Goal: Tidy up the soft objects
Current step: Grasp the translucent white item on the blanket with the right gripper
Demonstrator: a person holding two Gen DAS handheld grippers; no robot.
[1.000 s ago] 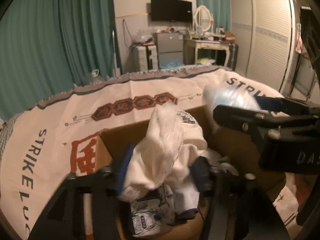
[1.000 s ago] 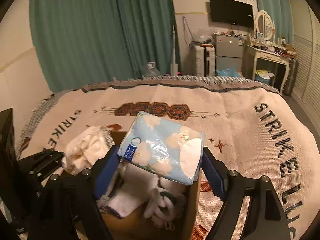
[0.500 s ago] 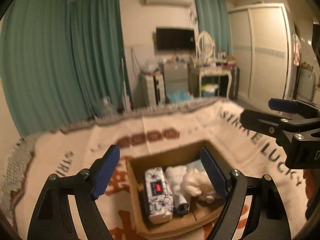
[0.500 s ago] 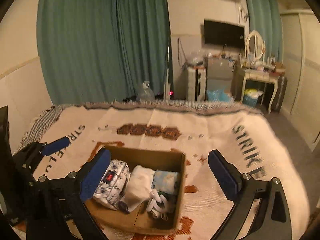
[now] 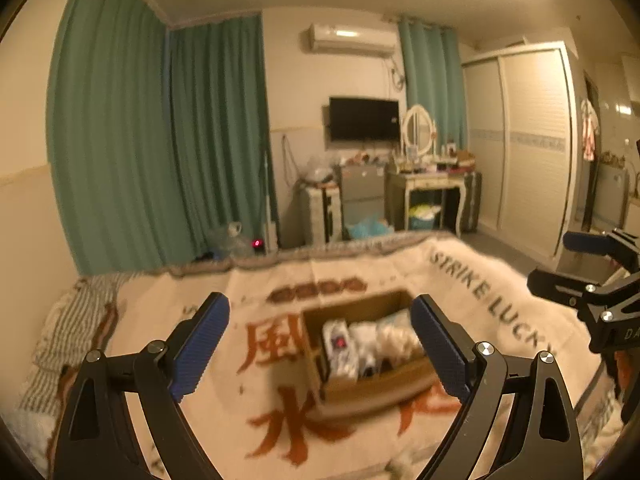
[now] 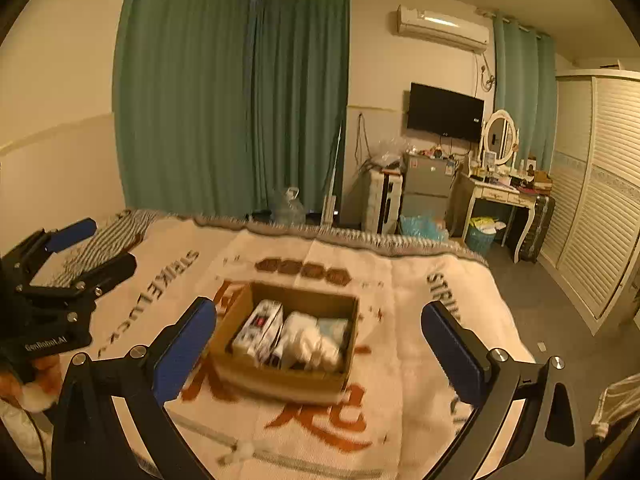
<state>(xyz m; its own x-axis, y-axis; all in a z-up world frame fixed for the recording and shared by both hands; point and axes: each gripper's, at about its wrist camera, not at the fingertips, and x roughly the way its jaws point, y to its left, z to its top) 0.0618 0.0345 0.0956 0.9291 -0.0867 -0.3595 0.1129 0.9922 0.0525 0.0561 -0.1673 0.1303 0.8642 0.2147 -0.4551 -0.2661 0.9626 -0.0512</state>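
A brown cardboard box [image 6: 240, 314] [image 5: 378, 390] sits on the cream blanket [image 6: 400, 380] [image 5: 224, 400] of a bed. In it lie a patterned tissue pack [image 6: 258, 326] [image 5: 339, 346], a white cloth [image 6: 306, 338] [image 5: 394, 336] and a light blue pack [image 6: 334, 330]. My left gripper [image 5: 320, 350] is open and empty, raised well back from the box. My right gripper [image 6: 320, 350] is open and empty, also held back above the box. Each gripper shows at the edge of the other's view, the right one [image 5: 588, 276] and the left one [image 6: 76, 248].
Green curtains [image 6: 240, 100] hang behind the bed. A TV [image 6: 444, 112], a small fridge [image 6: 426, 188], a dressing table with mirror [image 6: 500, 188] and a louvred wardrobe [image 6: 600, 220] stand at the far wall and right. A striped pillow [image 5: 72, 328] lies at the bed's left.
Both grippers have let go of their items, the white cloth and the blue pack, which now lie in the box. Both have drawn back and up from the box.
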